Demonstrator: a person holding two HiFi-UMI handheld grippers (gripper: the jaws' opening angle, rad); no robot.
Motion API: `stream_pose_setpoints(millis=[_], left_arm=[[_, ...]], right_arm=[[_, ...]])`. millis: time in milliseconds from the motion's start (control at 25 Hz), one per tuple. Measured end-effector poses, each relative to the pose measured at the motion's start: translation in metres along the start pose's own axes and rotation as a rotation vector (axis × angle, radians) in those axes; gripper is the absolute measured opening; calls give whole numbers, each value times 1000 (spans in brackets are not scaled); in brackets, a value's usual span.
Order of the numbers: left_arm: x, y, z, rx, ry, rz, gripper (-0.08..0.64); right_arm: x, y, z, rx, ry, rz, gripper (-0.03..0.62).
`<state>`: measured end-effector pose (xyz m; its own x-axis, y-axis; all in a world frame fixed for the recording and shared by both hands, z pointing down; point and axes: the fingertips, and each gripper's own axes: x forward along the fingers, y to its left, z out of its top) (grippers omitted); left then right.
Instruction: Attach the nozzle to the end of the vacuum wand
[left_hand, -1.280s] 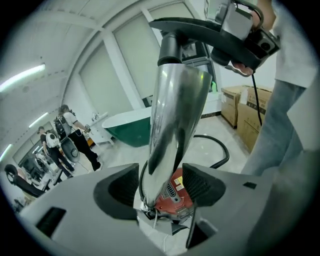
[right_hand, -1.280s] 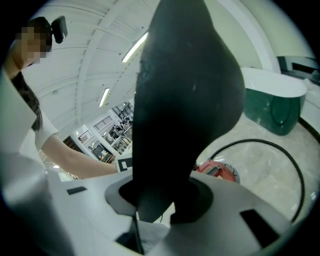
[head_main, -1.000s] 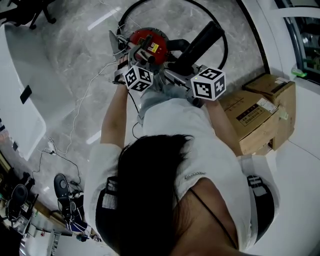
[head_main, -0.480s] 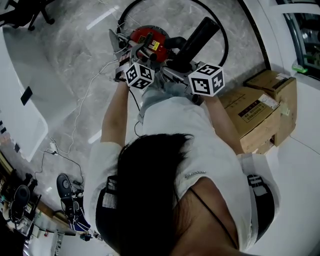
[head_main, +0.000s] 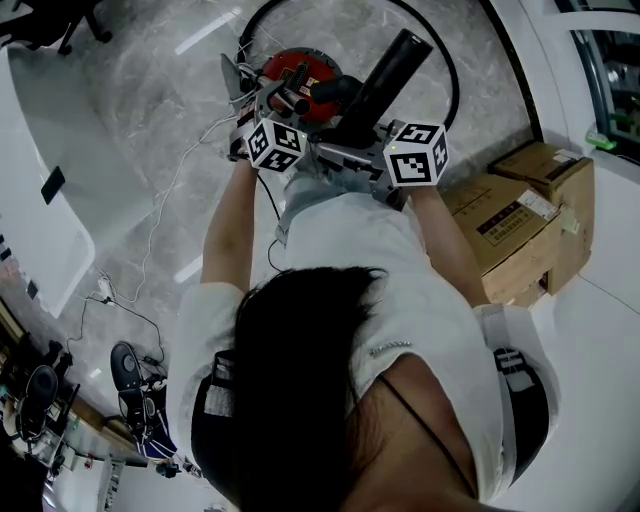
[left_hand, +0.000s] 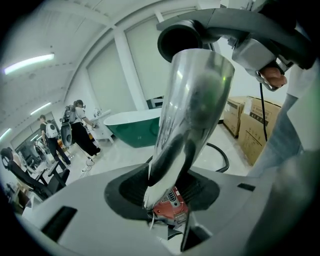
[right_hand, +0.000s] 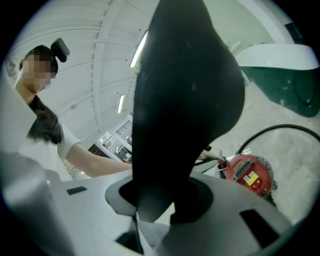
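A shiny chrome wand (left_hand: 187, 110) rises from my left gripper (left_hand: 166, 201), whose jaws have just been closing and now press on its lower end. Just above the wand's top hangs the round mouth of the black nozzle (left_hand: 179, 41). My right gripper (right_hand: 159, 212) is shut on that nozzle (right_hand: 185, 100), a thick black tube that fills its view. In the head view both grippers, left (head_main: 288, 112) and right (head_main: 352, 128), are held out close together over the red vacuum body (head_main: 290, 68) on the floor. The black nozzle (head_main: 388, 72) slants up and to the right.
A black hose (head_main: 448, 80) loops round the vacuum on the marble floor. Cardboard boxes (head_main: 520, 225) stand at the right, and a thin white cable (head_main: 165, 215) trails to the left. A green bathtub (left_hand: 132, 125) and people (left_hand: 80, 132) are in the background.
Both grippers have shifted a little further from the person, over the vacuum. The right gripper has swung the black nozzle up and to the left, nearer the left gripper.
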<state>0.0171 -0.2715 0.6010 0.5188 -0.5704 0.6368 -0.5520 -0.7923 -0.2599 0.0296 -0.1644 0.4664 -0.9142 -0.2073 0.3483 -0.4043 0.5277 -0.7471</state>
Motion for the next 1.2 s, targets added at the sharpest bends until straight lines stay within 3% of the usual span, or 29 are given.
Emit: stream_pose_setpoints(millis=[480,1200], left_arm=[[-6,12,-3,-33,-43,-16,161],[-13,23,-9,-85,-80,-96,175]], right_arm=[[17,4,-4,44,47,125,118],[44,4,-13,-21,153,117,116]])
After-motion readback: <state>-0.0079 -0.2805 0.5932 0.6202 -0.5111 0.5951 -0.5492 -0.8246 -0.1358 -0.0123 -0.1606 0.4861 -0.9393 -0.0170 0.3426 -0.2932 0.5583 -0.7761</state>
